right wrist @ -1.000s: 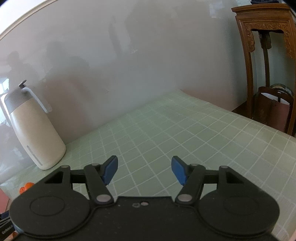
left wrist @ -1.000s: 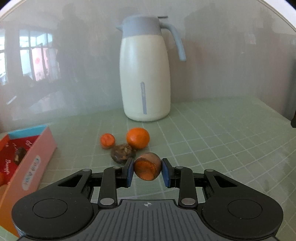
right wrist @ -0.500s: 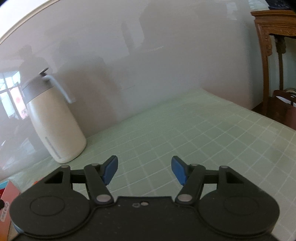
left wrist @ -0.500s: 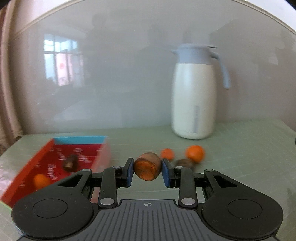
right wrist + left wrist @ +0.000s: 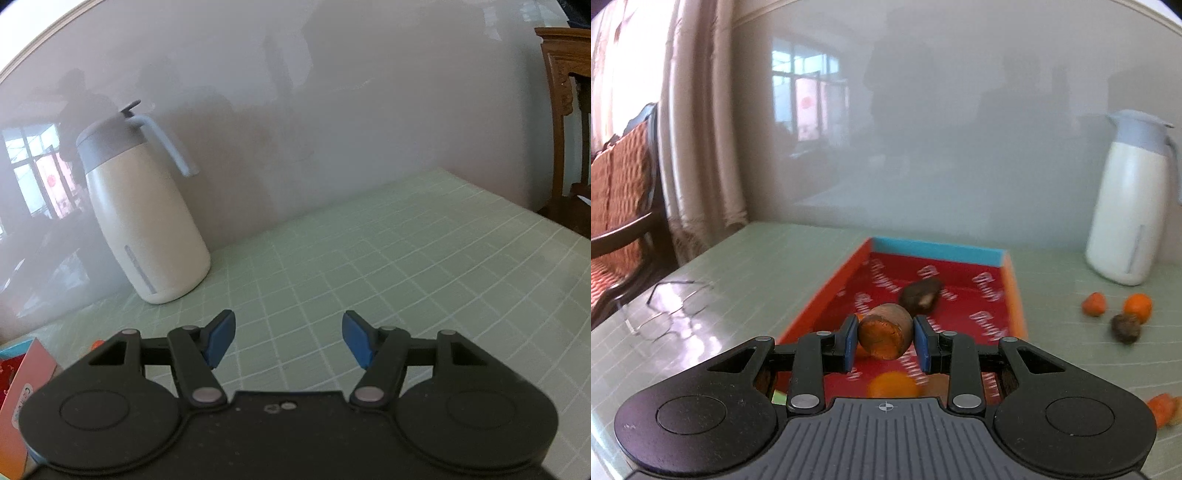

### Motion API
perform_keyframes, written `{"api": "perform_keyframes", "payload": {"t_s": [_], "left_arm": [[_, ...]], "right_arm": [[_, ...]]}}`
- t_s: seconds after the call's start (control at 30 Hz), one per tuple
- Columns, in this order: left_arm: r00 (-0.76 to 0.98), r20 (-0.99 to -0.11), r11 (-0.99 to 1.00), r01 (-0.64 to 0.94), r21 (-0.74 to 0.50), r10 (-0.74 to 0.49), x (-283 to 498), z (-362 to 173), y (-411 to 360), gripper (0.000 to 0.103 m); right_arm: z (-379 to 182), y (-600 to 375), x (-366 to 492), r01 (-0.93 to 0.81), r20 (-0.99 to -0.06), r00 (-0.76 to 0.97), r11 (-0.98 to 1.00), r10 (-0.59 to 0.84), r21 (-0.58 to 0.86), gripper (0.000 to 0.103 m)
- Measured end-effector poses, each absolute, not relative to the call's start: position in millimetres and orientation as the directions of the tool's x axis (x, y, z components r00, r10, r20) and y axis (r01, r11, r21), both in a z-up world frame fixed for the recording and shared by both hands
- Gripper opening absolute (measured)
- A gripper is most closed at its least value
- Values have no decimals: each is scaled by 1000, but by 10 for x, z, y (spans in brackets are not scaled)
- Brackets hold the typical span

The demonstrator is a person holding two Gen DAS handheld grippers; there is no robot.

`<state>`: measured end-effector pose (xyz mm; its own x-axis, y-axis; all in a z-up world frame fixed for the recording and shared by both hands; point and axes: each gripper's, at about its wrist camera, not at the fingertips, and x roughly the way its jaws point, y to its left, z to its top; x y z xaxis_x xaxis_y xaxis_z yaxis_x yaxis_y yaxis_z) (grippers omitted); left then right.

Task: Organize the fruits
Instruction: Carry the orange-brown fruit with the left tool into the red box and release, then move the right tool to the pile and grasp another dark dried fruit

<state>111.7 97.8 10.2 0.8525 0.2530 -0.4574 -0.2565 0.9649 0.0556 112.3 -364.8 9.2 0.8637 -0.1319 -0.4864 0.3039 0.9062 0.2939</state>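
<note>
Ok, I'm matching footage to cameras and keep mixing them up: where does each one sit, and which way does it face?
Left wrist: rides the left gripper, looking along its fingers, shut on a brown-orange fruit, over the red tray; loose fruits lie to the right.
Right wrist: rides the right gripper, jaws apart and holding nothing, facing bare green table and the wall.
Shared: the white thermos jug, the table, and a corner of the tray.
</note>
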Motion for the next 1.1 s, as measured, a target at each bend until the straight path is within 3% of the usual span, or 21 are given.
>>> {"api": "perform_keyframes", "payload": {"t_s": [0.13,0.2,0.23,1.1], "left_arm": [[828,-496,962,-265,67,263,1175,25,1043,35],[833,-483,960,-270,71,270,1155,30,1031,69],[839,-467,958,-276,77,279,1147,35,1016,73],[850,-453,963,-251,100,268,1132,54,895,73]], "right_arm": [[100,-3556,1162,288,-486,865,914,-121,286,65],[98,-3527,1168,284,-487,866,915,-117,286,65],[98,-3515,1170,283,-487,866,916,-116,285,65],[73,-3416,1268,270,-502,858,925,-105,268,65]]}}
